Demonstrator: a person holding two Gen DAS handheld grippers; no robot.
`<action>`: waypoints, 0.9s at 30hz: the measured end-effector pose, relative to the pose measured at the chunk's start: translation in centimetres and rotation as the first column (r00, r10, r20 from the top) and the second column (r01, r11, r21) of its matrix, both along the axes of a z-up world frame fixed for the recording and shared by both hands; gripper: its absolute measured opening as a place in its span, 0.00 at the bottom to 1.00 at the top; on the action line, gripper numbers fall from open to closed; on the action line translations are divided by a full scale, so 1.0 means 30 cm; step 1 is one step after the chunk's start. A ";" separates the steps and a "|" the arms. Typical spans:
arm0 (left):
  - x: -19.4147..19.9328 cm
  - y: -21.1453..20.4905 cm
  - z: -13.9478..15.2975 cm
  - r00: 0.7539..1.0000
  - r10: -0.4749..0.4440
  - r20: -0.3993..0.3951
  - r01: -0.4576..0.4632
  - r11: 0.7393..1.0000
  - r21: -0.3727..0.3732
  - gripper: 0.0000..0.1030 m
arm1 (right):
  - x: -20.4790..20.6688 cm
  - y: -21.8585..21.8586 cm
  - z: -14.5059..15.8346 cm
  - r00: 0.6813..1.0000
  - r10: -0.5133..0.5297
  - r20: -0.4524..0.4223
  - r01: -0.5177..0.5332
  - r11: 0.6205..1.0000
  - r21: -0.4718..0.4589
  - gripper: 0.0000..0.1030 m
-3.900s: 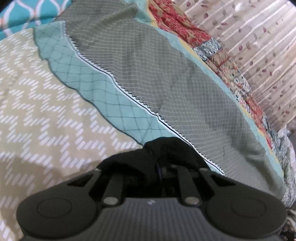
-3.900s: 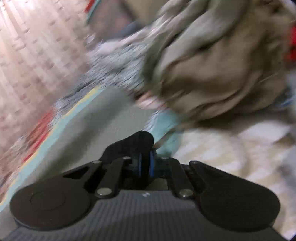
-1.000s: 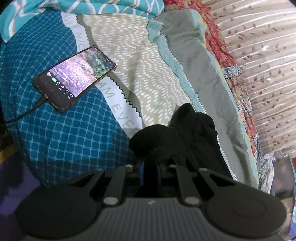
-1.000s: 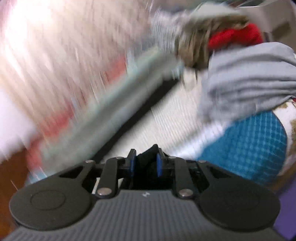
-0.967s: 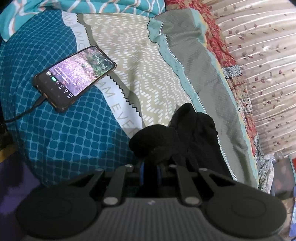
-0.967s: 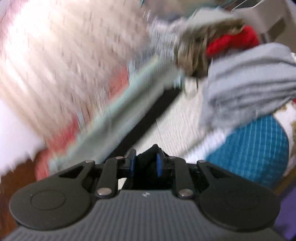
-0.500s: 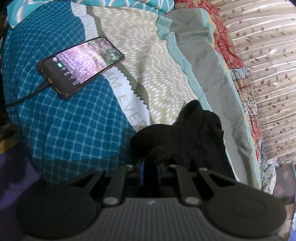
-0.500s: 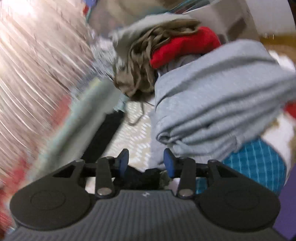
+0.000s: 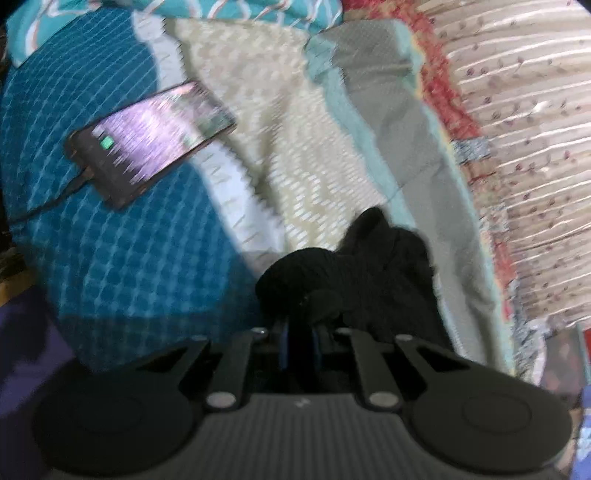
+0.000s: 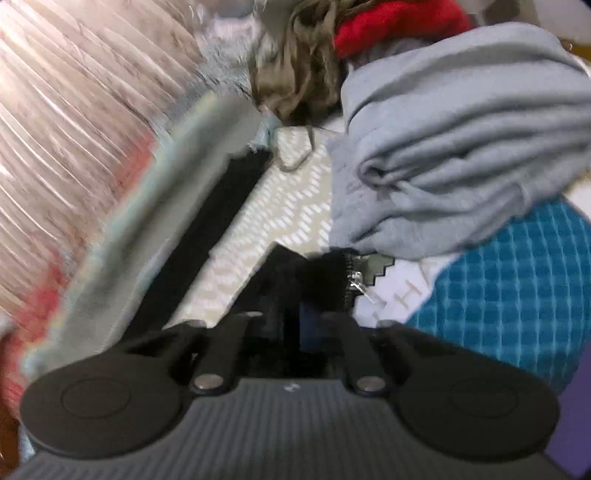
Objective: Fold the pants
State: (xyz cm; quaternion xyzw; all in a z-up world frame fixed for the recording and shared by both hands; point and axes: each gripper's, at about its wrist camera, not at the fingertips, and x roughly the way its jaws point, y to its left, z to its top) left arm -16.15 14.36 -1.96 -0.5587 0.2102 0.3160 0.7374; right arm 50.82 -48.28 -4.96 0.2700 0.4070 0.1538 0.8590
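Observation:
The black pants (image 9: 373, 273) lie bunched on the bedspread just ahead of my left gripper (image 9: 297, 332), which is shut on a fold of them. In the right wrist view a long black pant leg (image 10: 207, 229) stretches away along the bed, and the waist end with its zipper (image 10: 325, 280) sits at my right gripper (image 10: 295, 325). Its jaws look closed on the black fabric, though the view is blurred.
A lit phone (image 9: 151, 140) with a cable lies on the blue part of the bedspread (image 9: 110, 258). A pile of grey (image 10: 454, 147), brown and red clothes (image 10: 391, 22) sits at the right. A striped curtain (image 9: 524, 147) runs along the far edge.
My right gripper was open half a second ago and has since closed on the waist end of the pants. My left gripper keeps its hold and has shifted slightly.

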 end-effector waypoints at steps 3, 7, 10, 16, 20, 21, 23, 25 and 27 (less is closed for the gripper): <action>0.028 0.024 0.102 0.997 -0.018 0.079 0.015 0.999 0.046 0.09 | 0.044 -0.043 0.174 0.994 -0.064 0.087 0.051 0.987 0.150 0.09; 0.038 0.009 0.240 0.977 -0.074 0.201 0.052 0.992 0.111 0.09 | 0.001 -0.139 0.397 0.964 -0.124 0.236 0.055 0.958 0.281 0.09; 0.020 -0.036 0.265 0.969 -0.121 0.216 0.091 0.985 0.144 0.09 | -0.086 -0.238 0.430 0.945 -0.170 0.280 0.073 0.943 0.325 0.09; -0.028 -0.130 -0.021 0.985 -0.160 0.062 0.162 0.986 -0.027 0.09 | -0.254 -0.474 0.054 0.958 -0.285 0.042 0.262 0.922 0.285 0.09; -0.055 -0.194 -0.244 0.986 -0.167 -0.017 0.162 0.976 -0.144 0.10 | -0.350 -0.554 -0.239 0.913 -0.386 -0.134 0.401 0.910 0.106 0.10; -0.064 -0.197 -0.257 0.988 -0.156 0.004 0.155 0.976 -0.151 0.11 | -0.371 -0.556 -0.273 0.904 -0.401 -0.151 0.416 0.905 0.085 0.14; -0.071 -0.191 -0.237 0.985 -0.170 0.014 0.170 0.972 -0.160 0.16 | -0.398 -0.565 -0.271 0.883 -0.443 -0.155 0.460 0.882 0.097 0.28; -0.086 -0.185 -0.181 0.980 -0.200 0.006 0.199 0.973 -0.119 0.24 | -0.428 -0.588 -0.221 0.857 -0.509 -0.084 0.516 0.851 0.097 0.41; -0.118 -0.189 -0.107 0.972 -0.235 0.003 0.235 0.972 -0.027 0.26 | -0.442 -0.609 -0.147 0.839 -0.544 -0.015 0.544 0.836 0.073 0.41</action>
